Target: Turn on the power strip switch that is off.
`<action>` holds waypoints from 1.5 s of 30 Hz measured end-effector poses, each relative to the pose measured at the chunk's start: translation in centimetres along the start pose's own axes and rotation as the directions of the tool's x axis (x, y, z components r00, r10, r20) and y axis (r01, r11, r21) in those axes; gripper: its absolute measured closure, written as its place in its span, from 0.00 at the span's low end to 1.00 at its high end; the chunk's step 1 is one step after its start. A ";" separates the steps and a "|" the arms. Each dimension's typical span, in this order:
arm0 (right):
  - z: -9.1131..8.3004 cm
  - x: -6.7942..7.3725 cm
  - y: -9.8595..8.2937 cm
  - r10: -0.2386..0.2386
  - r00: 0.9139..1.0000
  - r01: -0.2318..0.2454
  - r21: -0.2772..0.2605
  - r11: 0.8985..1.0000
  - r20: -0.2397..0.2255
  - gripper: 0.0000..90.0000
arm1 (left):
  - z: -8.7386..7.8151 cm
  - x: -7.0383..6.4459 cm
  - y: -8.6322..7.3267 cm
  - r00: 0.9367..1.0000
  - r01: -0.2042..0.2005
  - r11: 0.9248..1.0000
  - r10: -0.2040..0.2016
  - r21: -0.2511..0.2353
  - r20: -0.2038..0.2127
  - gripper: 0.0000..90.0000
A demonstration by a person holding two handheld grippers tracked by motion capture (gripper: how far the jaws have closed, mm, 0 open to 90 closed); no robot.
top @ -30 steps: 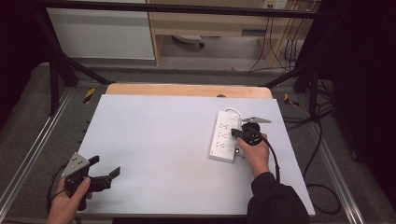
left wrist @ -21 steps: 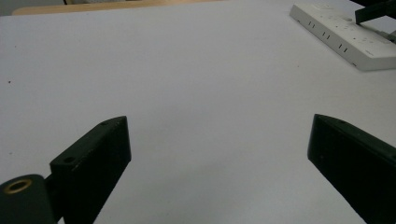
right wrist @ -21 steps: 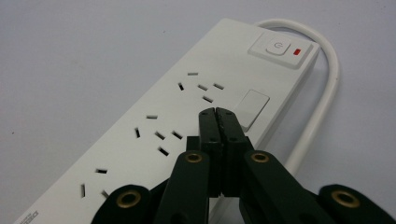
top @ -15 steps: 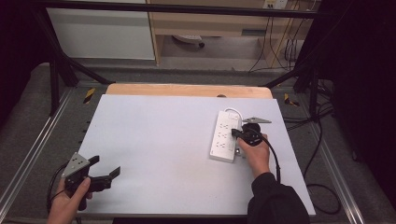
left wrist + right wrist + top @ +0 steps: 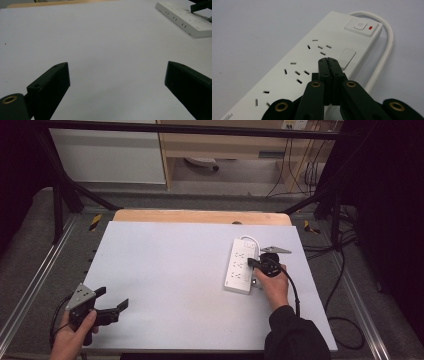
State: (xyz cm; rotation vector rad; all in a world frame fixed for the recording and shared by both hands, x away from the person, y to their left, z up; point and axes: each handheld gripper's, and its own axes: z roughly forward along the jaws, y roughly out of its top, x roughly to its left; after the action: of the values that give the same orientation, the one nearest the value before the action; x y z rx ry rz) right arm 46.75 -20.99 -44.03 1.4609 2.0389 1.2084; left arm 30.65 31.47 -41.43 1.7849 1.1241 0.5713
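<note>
Left gripper [image 5: 112, 310] sits at the near left corner of the table [image 5: 165, 270], jaws wide apart, nothing between them. I see the white power strip [image 5: 241, 266] lying flat toward the right side of the table, its cord [image 5: 384, 57] looping at the switch [image 5: 361, 26] end. Right gripper [image 5: 253, 263] is over the strip's right edge, jaws pressed together, empty.

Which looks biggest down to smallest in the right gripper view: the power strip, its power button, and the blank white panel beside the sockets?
1. power strip, by far the largest.
2. blank white panel.
3. power button, only slightly smaller; it lies farther from the camera, so this order is unsure.
</note>
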 end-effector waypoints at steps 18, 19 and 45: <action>0.2 -0.1 -0.1 -0.006 1.000 0.006 0.005 1.000 0.003 1.00 | 0.0 0.0 0.0 1.000 -0.002 1.000 0.002 -0.001 0.000 0.07; 0.2 -0.1 -0.1 -0.006 1.000 0.006 0.005 1.000 0.004 1.00 | 0.0 0.0 0.0 1.000 -0.002 1.000 0.002 -0.001 0.000 0.07; -0.2 -0.3 0.4 0.001 1.000 -0.001 -0.014 1.000 0.012 1.00 | 0.0 0.0 0.0 1.000 0.003 1.000 -0.003 -0.001 0.000 0.07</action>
State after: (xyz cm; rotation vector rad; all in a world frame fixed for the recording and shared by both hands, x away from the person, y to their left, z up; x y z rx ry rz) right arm 46.94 -21.36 -43.67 1.4592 2.0179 1.2089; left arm 30.61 31.50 -41.43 1.7823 1.1260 0.5707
